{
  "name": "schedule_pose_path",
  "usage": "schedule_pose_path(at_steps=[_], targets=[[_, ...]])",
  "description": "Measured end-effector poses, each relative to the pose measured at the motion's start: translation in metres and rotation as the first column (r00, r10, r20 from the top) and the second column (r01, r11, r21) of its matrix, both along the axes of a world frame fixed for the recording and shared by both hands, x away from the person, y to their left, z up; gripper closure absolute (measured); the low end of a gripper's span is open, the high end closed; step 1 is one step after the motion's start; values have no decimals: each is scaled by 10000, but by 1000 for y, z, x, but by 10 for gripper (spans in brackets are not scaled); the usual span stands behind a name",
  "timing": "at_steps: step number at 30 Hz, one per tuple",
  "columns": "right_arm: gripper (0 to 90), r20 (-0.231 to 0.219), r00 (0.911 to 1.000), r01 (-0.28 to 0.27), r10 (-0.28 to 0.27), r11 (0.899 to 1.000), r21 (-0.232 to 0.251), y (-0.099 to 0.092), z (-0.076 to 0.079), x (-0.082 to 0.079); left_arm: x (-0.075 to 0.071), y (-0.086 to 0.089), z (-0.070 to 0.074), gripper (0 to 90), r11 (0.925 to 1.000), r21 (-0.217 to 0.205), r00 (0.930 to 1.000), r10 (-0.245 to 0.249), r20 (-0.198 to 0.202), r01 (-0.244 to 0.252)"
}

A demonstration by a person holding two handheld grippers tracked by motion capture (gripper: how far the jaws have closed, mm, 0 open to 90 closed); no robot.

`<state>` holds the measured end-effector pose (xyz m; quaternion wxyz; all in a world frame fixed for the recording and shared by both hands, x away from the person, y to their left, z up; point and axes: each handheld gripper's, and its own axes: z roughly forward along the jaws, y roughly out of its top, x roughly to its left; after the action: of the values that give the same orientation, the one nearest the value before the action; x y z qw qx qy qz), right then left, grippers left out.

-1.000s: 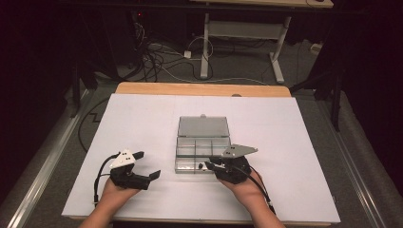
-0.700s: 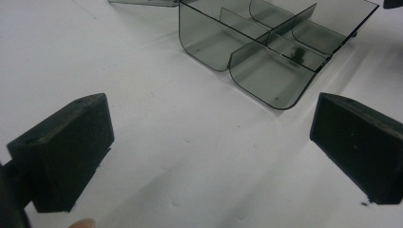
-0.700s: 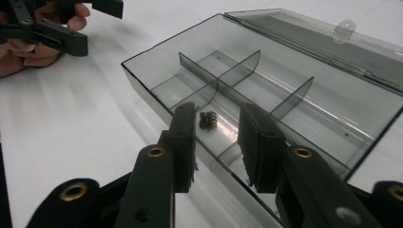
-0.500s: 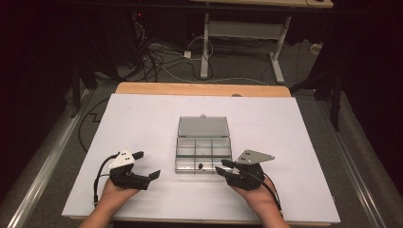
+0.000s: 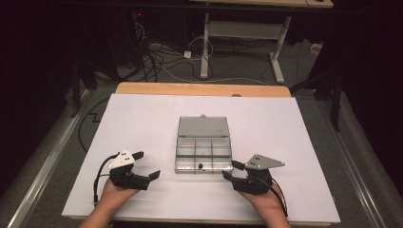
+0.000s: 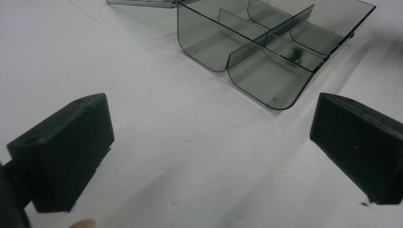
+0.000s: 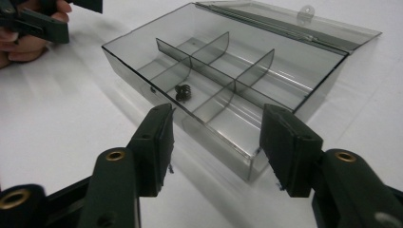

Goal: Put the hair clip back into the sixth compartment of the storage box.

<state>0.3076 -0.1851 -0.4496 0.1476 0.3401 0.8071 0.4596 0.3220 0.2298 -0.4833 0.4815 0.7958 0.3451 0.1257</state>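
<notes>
Right now, a clear smoky plastic box (image 5: 203, 151) with small compartments sits in the middle of a big white table top (image 5: 142, 118). Its flat lid (image 5: 203, 126) is open and lies back on the far side. Thin walls split the box into little rooms. One tiny dark metal spring (image 7: 183, 91) lies in a room of the near row, in the middle one as the high view shows it.

The right gripper (image 5: 233, 170), black with a grey three-cornered plate on top, rests low by the near right corner of the box. Its jaws have just been opening, and they stand apart with nothing between them. In the right gripper view, the right gripper (image 7: 216, 137) points at the corner of the box, which is just past the tips and not touching them. The spring is a little way behind the left jaw, inside the box.

The left gripper (image 5: 147, 166) is black too, with a white plate on top. It stays off to the left of the box, near the front edge of the table. Its jaws are wide apart and hold nothing. In the left gripper view, the left gripper (image 6: 209, 137) has bare white table between its jaws, and the box (image 6: 266, 52) sits farther off.

A hand holds each gripper from below.
</notes>
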Motion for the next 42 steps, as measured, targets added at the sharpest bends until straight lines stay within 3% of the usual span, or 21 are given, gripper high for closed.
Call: schedule_pose_path(at_steps=[23,31,35,42], targets=[[151,-356,9977,585,-585,9983,-10,-23,-16,0,0,1,0,1,10000,-41,10000,-41,-35,41],[88,-286,9973,674,-673,9977,16,-28,-17,2,0,1,0,2,10000,-44,10000,-41,-37,41],[0,-223,9953,942,-941,9956,10,-31,-18,3,0,1,0,1,10000,-57,10000,-50,-32,50],[0,-259,9911,1307,-1307,9914,-22,-33,-18,8,-1,2,0,0,9998,-173,10000,38,15,-37]])
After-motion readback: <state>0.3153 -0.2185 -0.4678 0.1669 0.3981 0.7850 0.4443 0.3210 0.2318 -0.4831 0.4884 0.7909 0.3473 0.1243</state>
